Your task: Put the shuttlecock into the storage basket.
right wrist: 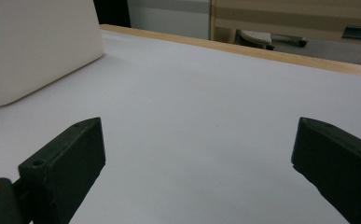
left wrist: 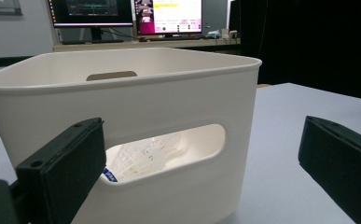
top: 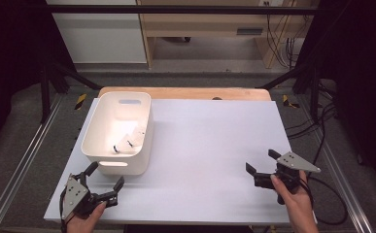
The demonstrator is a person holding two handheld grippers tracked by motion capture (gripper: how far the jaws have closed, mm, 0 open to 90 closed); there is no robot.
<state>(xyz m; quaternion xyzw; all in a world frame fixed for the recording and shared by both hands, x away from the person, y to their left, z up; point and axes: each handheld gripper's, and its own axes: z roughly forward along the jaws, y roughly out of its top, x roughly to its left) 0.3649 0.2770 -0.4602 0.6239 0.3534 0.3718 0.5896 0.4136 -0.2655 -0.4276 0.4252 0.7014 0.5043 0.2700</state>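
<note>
— Where do your jaws stand against the white bin [top: 98,141]?

— Your left gripper [top: 106,183] sits just in front of its near wall, jaws spread wide, holding nothing. Your right gripper [top: 262,163] is well off to its right, jaws equally wide, over bare table [top: 214,145].

— And the shuttlecocks [top: 127,141]?

— Inside the bin, visible through its handle slot.

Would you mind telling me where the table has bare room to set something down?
The widest bare patch lies between the white bin and the right hand-held gripper, running back to the wooden edge. It is tight on the left, where the left hand-held gripper sits just before the bin, which holds shuttlecocks.
</note>
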